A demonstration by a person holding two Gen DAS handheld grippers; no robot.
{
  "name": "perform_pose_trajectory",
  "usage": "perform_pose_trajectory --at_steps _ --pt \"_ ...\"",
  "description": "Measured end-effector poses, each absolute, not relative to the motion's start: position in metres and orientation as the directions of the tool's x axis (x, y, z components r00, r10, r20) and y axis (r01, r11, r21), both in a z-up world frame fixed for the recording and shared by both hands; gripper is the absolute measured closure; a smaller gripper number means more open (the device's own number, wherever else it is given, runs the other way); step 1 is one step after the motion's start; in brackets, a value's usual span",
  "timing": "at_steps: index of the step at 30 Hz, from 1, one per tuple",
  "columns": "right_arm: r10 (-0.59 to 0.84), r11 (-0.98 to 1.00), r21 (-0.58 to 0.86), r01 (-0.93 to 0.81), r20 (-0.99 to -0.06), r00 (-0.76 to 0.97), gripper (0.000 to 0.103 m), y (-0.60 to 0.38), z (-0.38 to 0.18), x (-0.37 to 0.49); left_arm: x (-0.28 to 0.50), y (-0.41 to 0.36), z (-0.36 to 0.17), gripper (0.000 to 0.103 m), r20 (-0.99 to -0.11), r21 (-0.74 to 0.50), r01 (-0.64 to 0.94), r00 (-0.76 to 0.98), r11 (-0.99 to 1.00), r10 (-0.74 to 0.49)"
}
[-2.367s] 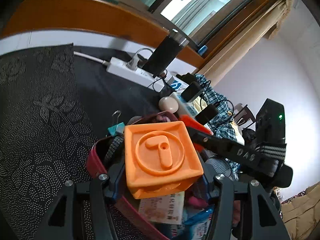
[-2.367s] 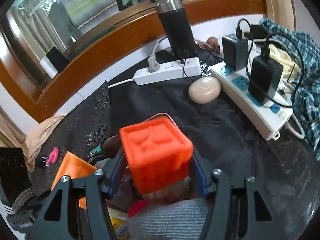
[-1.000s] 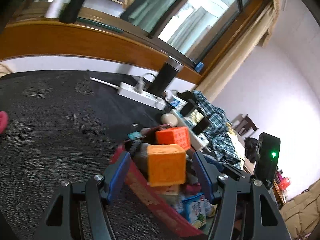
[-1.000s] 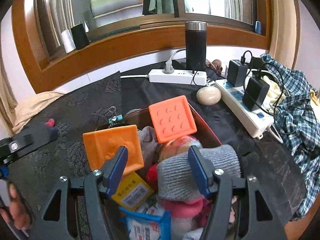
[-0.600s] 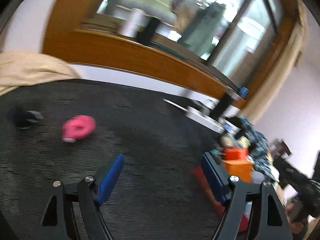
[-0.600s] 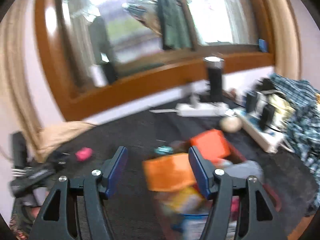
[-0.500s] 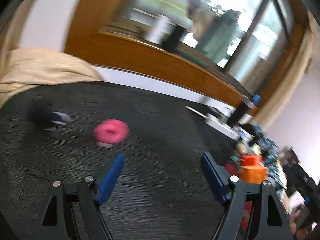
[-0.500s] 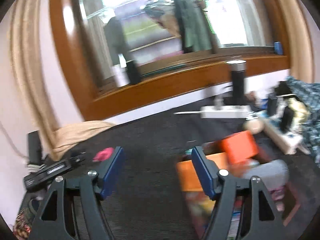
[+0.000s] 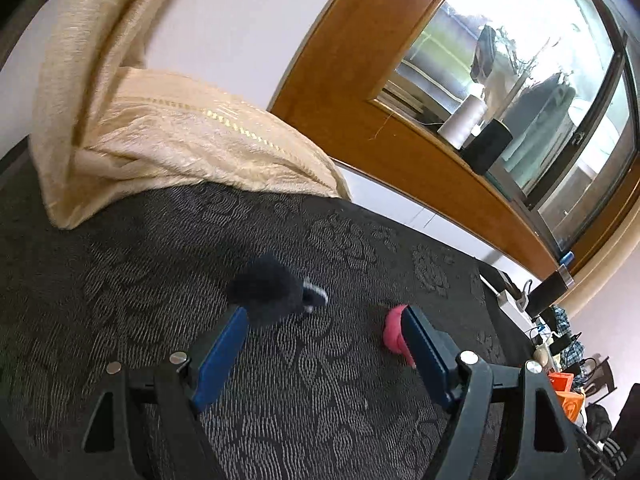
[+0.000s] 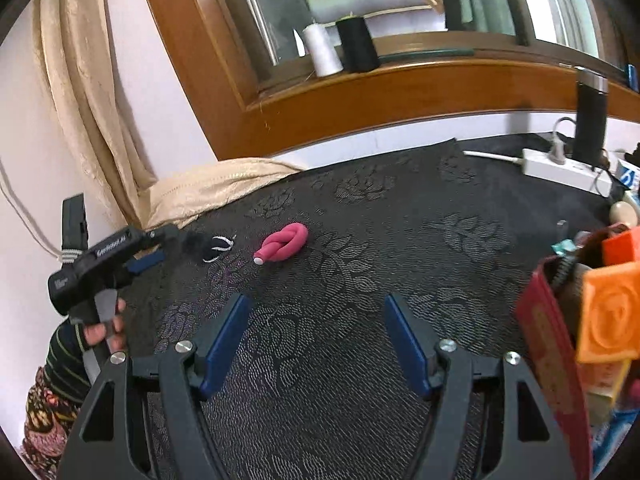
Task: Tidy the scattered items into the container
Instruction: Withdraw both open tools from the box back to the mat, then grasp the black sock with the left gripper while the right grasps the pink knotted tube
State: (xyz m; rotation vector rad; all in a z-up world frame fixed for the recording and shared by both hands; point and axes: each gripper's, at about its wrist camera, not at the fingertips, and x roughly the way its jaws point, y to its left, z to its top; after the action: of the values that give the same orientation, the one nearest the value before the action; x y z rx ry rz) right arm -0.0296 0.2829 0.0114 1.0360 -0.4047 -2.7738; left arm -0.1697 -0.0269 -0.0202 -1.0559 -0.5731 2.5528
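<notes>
A dark fuzzy sock-like item with a white stripe lies on the black patterned cloth, just beyond the left fingertip of my left gripper. That gripper is open with nothing between its pads. A pink knotted item lies by its right finger, partly hidden. From the right wrist, the pink knotted item and the dark item lie well ahead of my open, empty right gripper. My left gripper sits beside the dark item. The red container stands at the right with orange cubes on top.
A beige curtain is heaped on the cloth's far left corner. A white power strip and a black flask stand at the back right under the wooden window sill. A hand holds the left gripper's handle.
Both grippers have let go of the orange cubes, now in the container, and swung left away from it. Their jaws stand wider. The dark item and pink knot have come close to the left gripper.
</notes>
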Motion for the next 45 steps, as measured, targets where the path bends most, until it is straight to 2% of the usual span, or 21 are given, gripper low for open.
perform_pose_trajectory --at_steps 8,14,24,27,35,36,38,45 --pt "-0.242 -0.953 0.301 0.044 -0.664 -0.707 0.029 0.274 -0.011 -0.059 -0.207 -0.021 -0.036 0.022 -0.62 -0.426 -0.156 -0.667 -0.891 0.413" --pt "-0.255 -0.949 0.313 0.038 -0.691 -0.676 0.029 0.27 -0.025 -0.076 -0.209 -0.021 -0.038 0.022 -0.604 -0.412 -0.171 -0.684 -0.895 0.408" --pt "-0.257 -0.951 0.306 0.044 -0.703 -0.664 0.029 0.265 -0.035 -0.084 -0.216 -0.031 -0.05 0.022 -0.633 -0.401 -0.11 -0.685 -0.91 0.361" --pt "-0.261 -0.949 0.312 0.041 -0.707 -0.657 0.029 0.265 -0.04 -0.085 -0.218 -0.028 -0.054 0.016 -0.647 -0.38 -0.107 -0.679 -0.919 0.347" --pt "-0.261 -0.949 0.314 0.033 -0.719 -0.645 0.029 0.265 -0.049 -0.087 -0.221 -0.022 -0.066 0.016 -0.694 -0.358 -0.102 -0.635 -0.928 0.338" --pt "-0.26 -0.949 0.314 0.033 -0.72 -0.643 0.029 0.265 -0.049 -0.088 -0.222 -0.023 -0.067 0.017 -0.693 -0.363 -0.098 -0.636 -0.927 0.338" --pt "-0.263 -0.948 0.315 0.035 -0.721 -0.641 0.029 0.263 -0.048 -0.089 -0.222 -0.025 -0.067 0.038 -0.699 -0.357 -0.08 -0.638 -0.931 0.323" --pt "-0.291 -0.941 0.335 0.053 -0.717 -0.633 0.029 0.254 -0.041 -0.105 -0.213 -0.027 -0.061 0.042 -0.682 -0.372 -0.079 -0.652 -0.925 0.33"
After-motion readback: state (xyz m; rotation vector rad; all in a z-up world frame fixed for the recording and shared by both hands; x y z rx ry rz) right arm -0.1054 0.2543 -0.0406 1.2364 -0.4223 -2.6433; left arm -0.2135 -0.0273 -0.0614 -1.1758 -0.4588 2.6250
